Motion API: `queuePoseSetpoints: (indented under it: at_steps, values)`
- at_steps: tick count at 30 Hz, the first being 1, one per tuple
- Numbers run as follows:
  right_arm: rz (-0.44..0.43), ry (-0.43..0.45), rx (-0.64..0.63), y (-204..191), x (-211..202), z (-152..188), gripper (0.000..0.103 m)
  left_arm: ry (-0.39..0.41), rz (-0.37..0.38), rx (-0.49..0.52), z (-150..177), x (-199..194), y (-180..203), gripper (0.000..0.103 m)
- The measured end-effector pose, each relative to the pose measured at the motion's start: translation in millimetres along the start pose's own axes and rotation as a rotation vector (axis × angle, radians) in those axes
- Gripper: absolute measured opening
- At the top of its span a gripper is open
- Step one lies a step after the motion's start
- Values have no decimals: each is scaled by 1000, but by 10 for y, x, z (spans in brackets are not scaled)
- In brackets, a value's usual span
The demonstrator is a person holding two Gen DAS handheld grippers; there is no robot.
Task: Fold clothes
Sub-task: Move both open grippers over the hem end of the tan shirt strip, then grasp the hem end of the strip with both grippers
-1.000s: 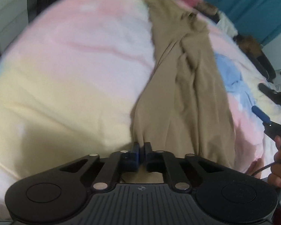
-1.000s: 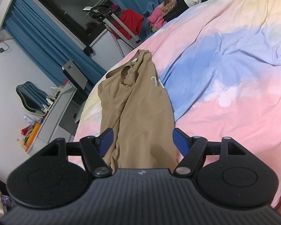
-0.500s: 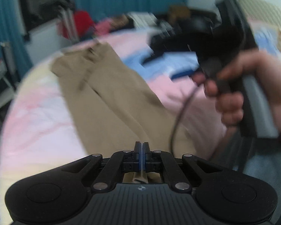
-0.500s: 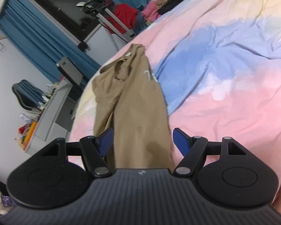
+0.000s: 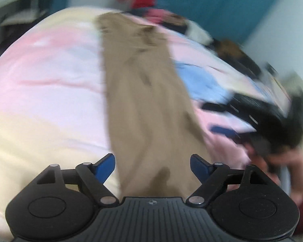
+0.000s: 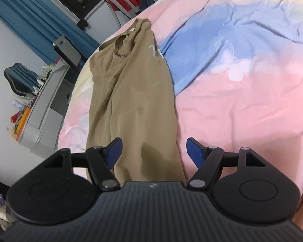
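A tan garment (image 5: 143, 100) lies as one long narrow strip on the pastel bedsheet (image 5: 40, 80), running away from me. My left gripper (image 5: 151, 161) hovers over its near end; the jaws are opening wide, with cloth below them and nothing pressed by the blue pads. This view is motion-blurred. In the right wrist view the same garment (image 6: 135, 92) shows white print near its far end. My right gripper (image 6: 154, 147) is open above the near end, pads apart from the fabric. A person's hand (image 5: 276, 161) with the black right tool shows blurred at the left view's right edge.
The sheet (image 6: 242, 80) stretches wide to the right, in pink, blue and yellow. Beyond the bed's left edge stand a grey desk (image 6: 44, 109), a chair (image 6: 18, 78) and blue curtains (image 6: 30, 16). Piled clothes (image 5: 167, 20) sit at the far end.
The left gripper was shut on the tan fabric's near edge; its jaws now stand wide and the cloth lies released. The left view swung sideways and back. The right gripper stayed open, tilting slightly.
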State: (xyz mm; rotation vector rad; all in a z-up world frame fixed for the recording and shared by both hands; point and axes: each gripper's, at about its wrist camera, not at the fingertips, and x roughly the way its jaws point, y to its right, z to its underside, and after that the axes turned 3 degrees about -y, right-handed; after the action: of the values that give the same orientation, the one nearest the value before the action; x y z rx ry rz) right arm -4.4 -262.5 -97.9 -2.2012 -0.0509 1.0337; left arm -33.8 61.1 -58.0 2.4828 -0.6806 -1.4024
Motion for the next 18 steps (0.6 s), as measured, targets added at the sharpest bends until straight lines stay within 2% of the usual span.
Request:
queuePoseSetpoints:
  at_steps: [1,4,9,11,12,13,14,16,18]
  values:
    - [4,-7,2,7,1,16,73,-6,-14,-48,-57,43,-88,83]
    - [52,-35,-15,2,48,92,73,-66,13,-122,-168,213,-256,83]
    - [94,-123,-36,-9,206,229,72,-135,-9,-119,-165,480,-219,88]
    - [97,-141,-51,-31,240,258,72,-129,-11,-86,-165,473,-195,87]
    - [84,-154,-36,-26,239,270,73,-119,-5,-93,-89,427,-214,80]
    - [69,-170,-17,-20,237,282,73,-109,8,-106,-65,414,-248,67]
    - [48,-197,6,-7,242,291,73,-100,21,-120,-46,405,-283,61]
    - [28,-277,19,-4,277,304,73,-87,48,-136,-27,393,-327,36]
    - [52,-314,-41,-68,271,349,72,-75,67,-132,-19,379,-312,21]
